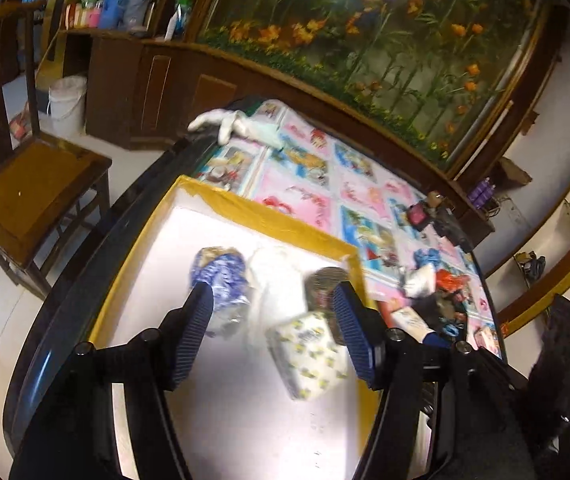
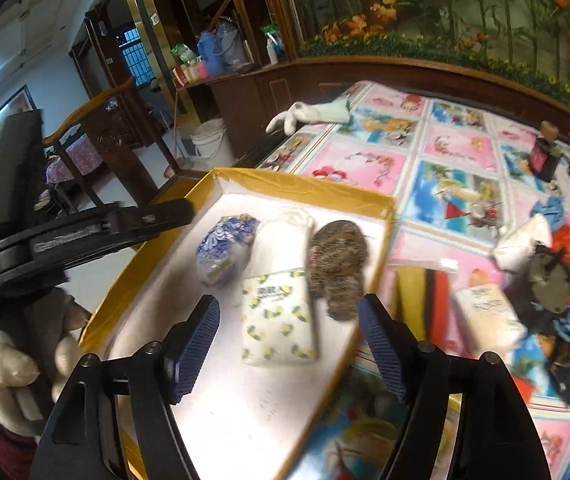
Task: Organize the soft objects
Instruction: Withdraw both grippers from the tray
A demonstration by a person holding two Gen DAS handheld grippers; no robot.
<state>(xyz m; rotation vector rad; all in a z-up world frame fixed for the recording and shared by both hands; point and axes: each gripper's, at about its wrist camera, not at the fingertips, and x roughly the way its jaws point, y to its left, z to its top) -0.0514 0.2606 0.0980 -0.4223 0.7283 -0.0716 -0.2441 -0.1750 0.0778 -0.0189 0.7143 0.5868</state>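
A yellow-rimmed box (image 2: pixel 317 190) with a white floor sits on the table's near left. Four soft things lie in it: a blue-and-white patterned pouch (image 2: pixel 225 248), a white drawstring pouch (image 2: pixel 281 236), a brown woolly piece (image 2: pixel 339 264) and a lemon-print tissue pack (image 2: pixel 279 316). My right gripper (image 2: pixel 289 312) hovers open over the tissue pack, pads clear of it. Over the box my left gripper (image 1: pixel 271 304) is also open and empty, with the tissue pack (image 1: pixel 309 354) and the patterned pouch (image 1: pixel 221 280) below it. A gloved hand (image 2: pixel 5 364) holds it at the box's left rim.
A heap of soft items lies on the cartoon-print tablecloth (image 2: pixel 457 152) to the right: another tissue pack (image 2: pixel 489 316), a white pouch (image 2: pixel 521 240), dark, red and blue pieces. White gloves (image 2: pixel 305 114) lie at the far edge. A wooden chair (image 1: pixel 37 192) and white bucket (image 1: pixel 67 100) stand left.
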